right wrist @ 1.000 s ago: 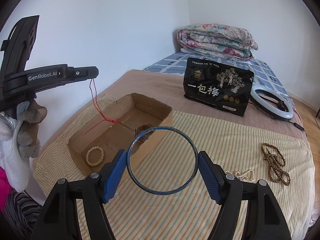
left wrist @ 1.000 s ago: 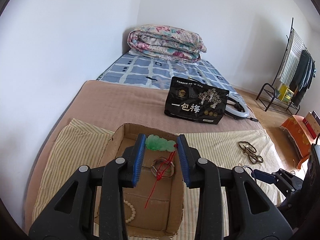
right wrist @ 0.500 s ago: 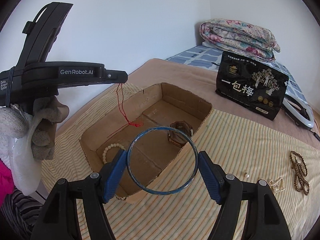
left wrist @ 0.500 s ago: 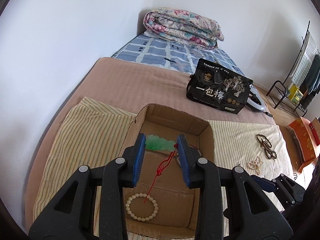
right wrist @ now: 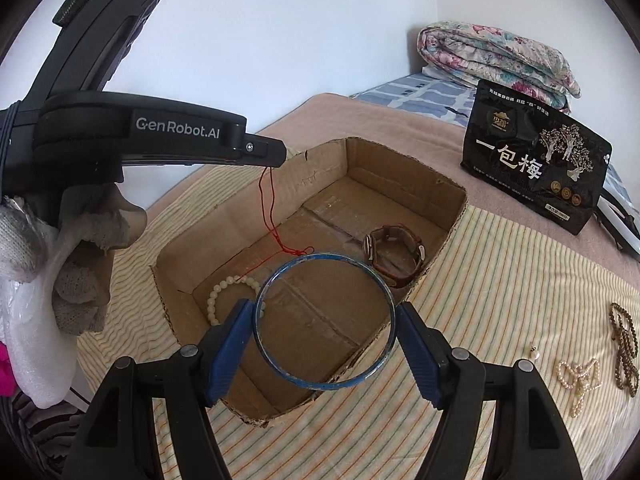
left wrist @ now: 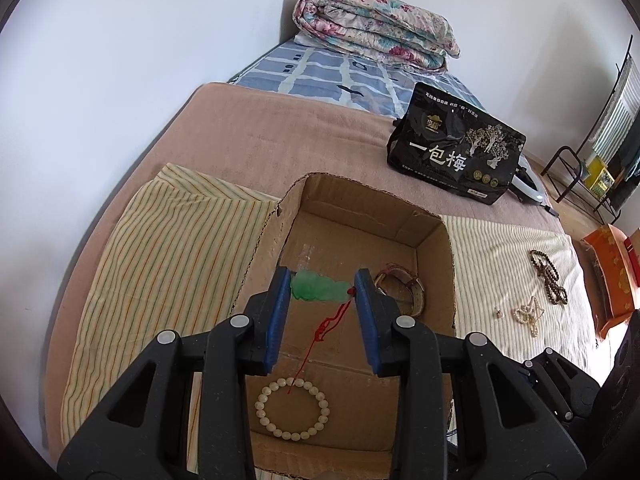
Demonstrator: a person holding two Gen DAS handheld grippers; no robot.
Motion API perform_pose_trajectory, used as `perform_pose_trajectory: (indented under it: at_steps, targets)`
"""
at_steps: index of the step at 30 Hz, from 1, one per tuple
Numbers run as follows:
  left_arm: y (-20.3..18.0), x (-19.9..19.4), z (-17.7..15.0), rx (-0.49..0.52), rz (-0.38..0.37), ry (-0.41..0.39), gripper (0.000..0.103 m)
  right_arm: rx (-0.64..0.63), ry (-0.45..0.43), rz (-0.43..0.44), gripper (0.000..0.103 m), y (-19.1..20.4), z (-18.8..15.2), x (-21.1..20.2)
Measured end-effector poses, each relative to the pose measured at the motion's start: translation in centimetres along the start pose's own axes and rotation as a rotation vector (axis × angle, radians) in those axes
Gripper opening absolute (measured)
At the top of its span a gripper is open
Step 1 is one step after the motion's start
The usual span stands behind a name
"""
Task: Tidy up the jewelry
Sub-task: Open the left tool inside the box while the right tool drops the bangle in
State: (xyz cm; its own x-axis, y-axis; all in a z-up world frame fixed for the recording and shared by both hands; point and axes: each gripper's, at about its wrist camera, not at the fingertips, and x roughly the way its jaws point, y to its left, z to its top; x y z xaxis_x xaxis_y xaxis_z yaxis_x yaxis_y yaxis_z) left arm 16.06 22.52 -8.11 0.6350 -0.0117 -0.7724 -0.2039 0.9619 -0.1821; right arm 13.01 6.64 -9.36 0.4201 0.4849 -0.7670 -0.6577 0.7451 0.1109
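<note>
My left gripper (left wrist: 322,286) is shut on a green jade pendant (left wrist: 318,287), held above the open cardboard box (left wrist: 362,196); its red cord (left wrist: 326,326) hangs down into the box. My right gripper (right wrist: 325,320) is shut on a blue bangle (right wrist: 280,364), held over the box's near corner (right wrist: 256,416). In the box lie a cream bead bracelet (left wrist: 294,408) and a brown strap watch (left wrist: 402,286). The left gripper's body (right wrist: 160,136) shows in the right wrist view with the red cord (right wrist: 270,208) hanging from it.
On the striped cloth (right wrist: 500,280) right of the box lie a pearl strand (right wrist: 580,378), a brown bead necklace (right wrist: 624,344) and a small earring (right wrist: 534,354). A black snack bag (left wrist: 456,144) stands behind the box. A folded quilt (left wrist: 372,32) lies by the wall.
Both grippers have moved closer over the box. The pendant's cord now hangs down to the cream bracelet. The bangle now sits above the box's near corner.
</note>
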Motion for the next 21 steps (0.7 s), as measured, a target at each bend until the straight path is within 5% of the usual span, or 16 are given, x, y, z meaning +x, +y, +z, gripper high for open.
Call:
perform_pose_trajectory:
  at_steps: [4,5,7,8,21]
  targets:
    - [0.0,0.1,0.0,-0.003,-0.002,0.007,0.036,-0.007,0.0,-0.009,0.081,0.1,-0.1,0.2]
    - [0.0,0.3,0.0,-0.007,-0.002,0.012,0.041,-0.003,-0.001,-0.013,0.091,0.1,-0.1,0.2]
    - [0.0,0.3,0.0,-0.017,-0.002,0.012,0.06,0.007,-0.018,-0.02,0.094,-0.2,-0.2,-0.1]
    - [0.0,0.3,0.0,-0.019,0.003,0.008,0.062,0.012,-0.021,-0.019,0.094,-0.3,-0.2,-0.1]
    - [-0.8,-0.4,0.4,-0.012,-0.006,-0.012,0.062,0.054,-0.03,-0.032,0.094,-1.9,-0.7,-1.6]
